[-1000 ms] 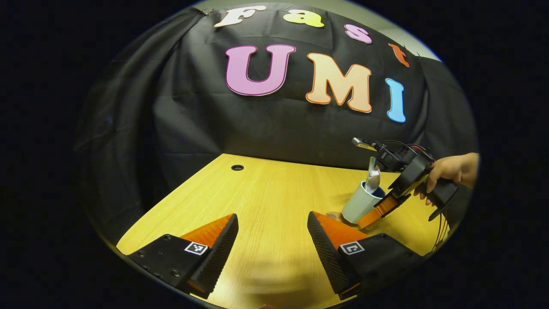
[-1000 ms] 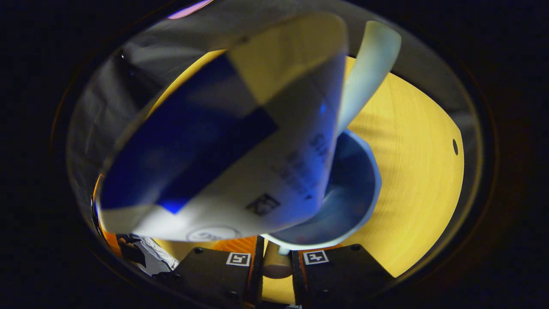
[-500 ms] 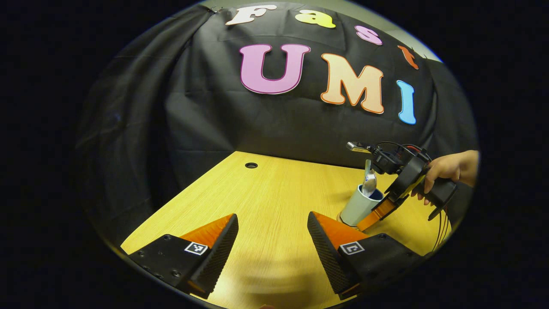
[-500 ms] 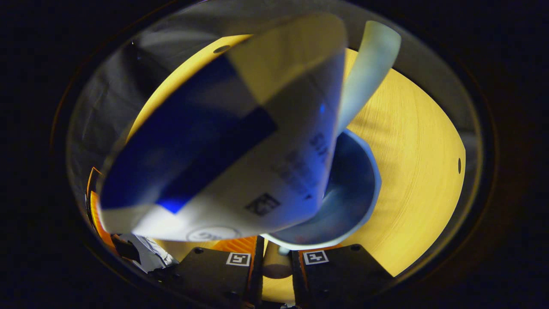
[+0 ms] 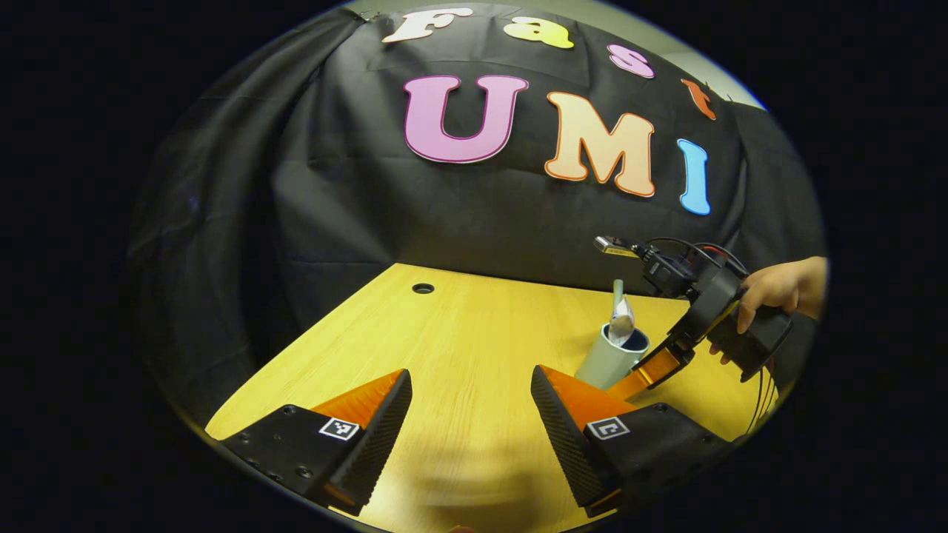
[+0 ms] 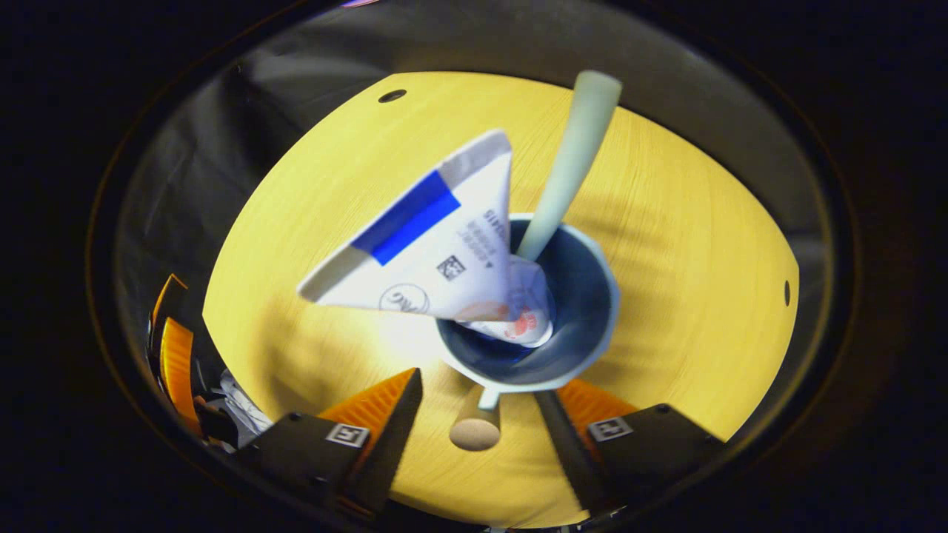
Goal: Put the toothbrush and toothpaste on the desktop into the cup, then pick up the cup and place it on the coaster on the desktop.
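toothbrush (image 6: 570, 159) and toothpaste (image 6: 437, 248) in cup (image 6: 585, 337) on desktop (image 6: 703, 252).

Wood grain, cloth and gloss on show

A matt, fine-grained wooden desktop (image 5: 459, 333) is seen; the wall (image 5: 459, 215) is hung in creased matt cloth; the cup (image 6: 585, 326) looks smooth and glazed, the toothpaste (image 6: 437, 252) tube slick, the toothbrush (image 6: 570, 163) handle smooth plastic.

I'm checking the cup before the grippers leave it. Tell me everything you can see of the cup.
The cup is a pale, smooth tumbler with a dark blue inside, standing on the wooden desktop. A toothpaste tube and a toothbrush handle stick out of it. In the right gripper view the open fingers flank its near rim. What lies under its base is hidden. In the left gripper view the cup stands beside the right gripper.
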Demonstrator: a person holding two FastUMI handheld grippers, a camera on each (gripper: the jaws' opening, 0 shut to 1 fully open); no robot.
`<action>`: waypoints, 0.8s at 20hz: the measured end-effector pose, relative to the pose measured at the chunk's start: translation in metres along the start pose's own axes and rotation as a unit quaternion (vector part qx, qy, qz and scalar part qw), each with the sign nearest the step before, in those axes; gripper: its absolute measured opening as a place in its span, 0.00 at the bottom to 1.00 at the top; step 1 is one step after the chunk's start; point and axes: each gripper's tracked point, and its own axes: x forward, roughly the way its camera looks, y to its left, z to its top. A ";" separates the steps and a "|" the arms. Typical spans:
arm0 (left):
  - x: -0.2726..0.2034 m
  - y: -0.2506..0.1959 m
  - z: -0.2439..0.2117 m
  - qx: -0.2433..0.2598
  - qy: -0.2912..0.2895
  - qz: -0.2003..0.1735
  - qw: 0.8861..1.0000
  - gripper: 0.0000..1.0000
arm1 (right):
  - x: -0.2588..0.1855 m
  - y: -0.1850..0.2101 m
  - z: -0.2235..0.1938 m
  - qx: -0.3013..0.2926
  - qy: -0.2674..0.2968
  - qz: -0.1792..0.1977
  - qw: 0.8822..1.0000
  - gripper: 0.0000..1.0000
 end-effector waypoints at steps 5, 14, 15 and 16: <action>0.010 -0.039 0.018 0.033 -0.012 -0.040 0.999 0.95 | -0.044 -0.016 0.012 0.020 -0.104 -0.003 0.994 1.00; -0.011 -0.173 0.052 0.027 -0.044 -0.092 0.994 0.95 | -0.163 -0.080 -0.036 0.018 -0.342 -0.028 0.939 0.96; -0.016 -0.186 0.057 0.029 -0.051 -0.090 0.994 0.95 | -0.179 -0.089 -0.041 0.028 -0.371 -0.035 0.928 1.00; -0.022 -0.199 0.063 0.028 -0.062 -0.089 0.994 0.95 | -0.184 -0.091 -0.048 0.037 -0.402 -0.044 0.914 0.99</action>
